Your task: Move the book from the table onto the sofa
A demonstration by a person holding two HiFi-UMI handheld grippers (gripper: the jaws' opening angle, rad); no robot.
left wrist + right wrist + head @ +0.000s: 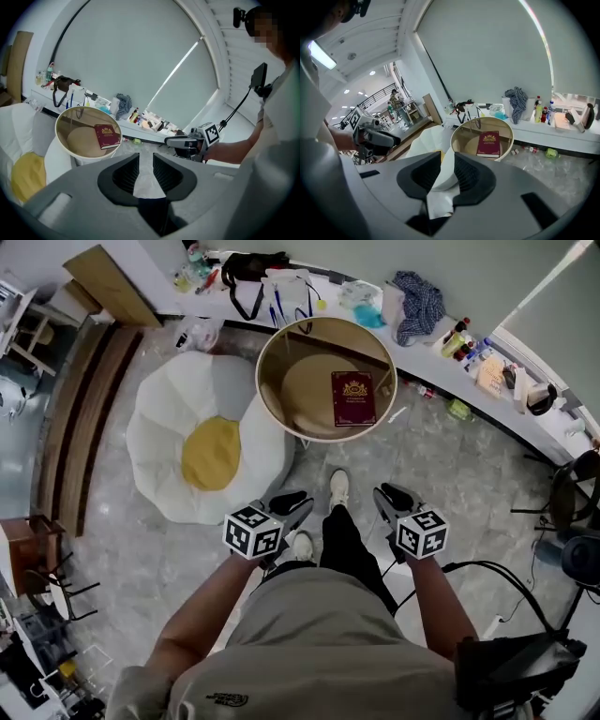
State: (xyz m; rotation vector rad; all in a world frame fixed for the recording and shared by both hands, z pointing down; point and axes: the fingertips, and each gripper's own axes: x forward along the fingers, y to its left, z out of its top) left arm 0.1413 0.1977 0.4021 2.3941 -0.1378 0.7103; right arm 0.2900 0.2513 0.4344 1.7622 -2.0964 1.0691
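Both grippers, left (296, 503) and right (390, 493), hang by the person's legs, jaws parted with nothing between them. Straight ahead and well apart from both, the dark red book (353, 397) lies flat on the round table (272, 395). Its long axis points away from the person, and it is nearer the right gripper. The white sofa (169, 418) sits just left of the table, and the cover's gold crest and lettering are too small to read.

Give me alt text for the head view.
A dark red book lies on a round table, beside a white beanbag sofa with a yellow centre. Nearer, the standing person's left tongs and right tongs, both empty, point toward the table.
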